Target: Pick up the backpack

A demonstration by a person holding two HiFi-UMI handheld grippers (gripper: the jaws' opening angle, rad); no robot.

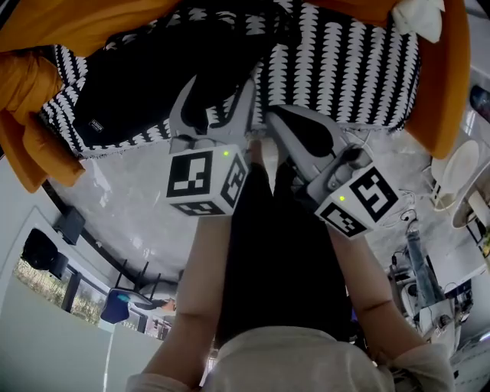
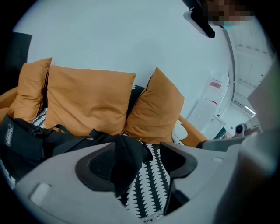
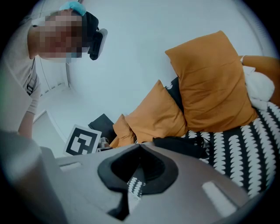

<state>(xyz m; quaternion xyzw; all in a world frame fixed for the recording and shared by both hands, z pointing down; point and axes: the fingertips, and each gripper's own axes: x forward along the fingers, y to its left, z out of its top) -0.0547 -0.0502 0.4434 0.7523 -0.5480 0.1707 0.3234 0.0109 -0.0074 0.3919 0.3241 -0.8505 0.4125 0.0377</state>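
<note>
The black backpack (image 1: 130,92) lies on a sofa, on a black-and-white patterned blanket (image 1: 344,69), at the upper left of the head view. My left gripper (image 1: 210,115) hangs over its right end. In the left gripper view the backpack (image 2: 22,140) fills the left, and one of its black straps (image 2: 127,164) lies between the open jaws of that gripper (image 2: 142,151), against the left pad and clear of the right one. My right gripper (image 1: 295,122) hangs just right of it above the blanket's front edge, its tips (image 3: 140,146) together with nothing held. A black part of the backpack (image 3: 183,145) lies beyond them.
Orange cushions (image 2: 87,96) stand along the sofa back behind the backpack, with another orange cushion (image 1: 31,138) at the left end. A white cloth (image 1: 417,15) sits at the far right of the seat. Pale marble floor (image 1: 130,207) lies in front, with a round white table (image 1: 452,172) at the right.
</note>
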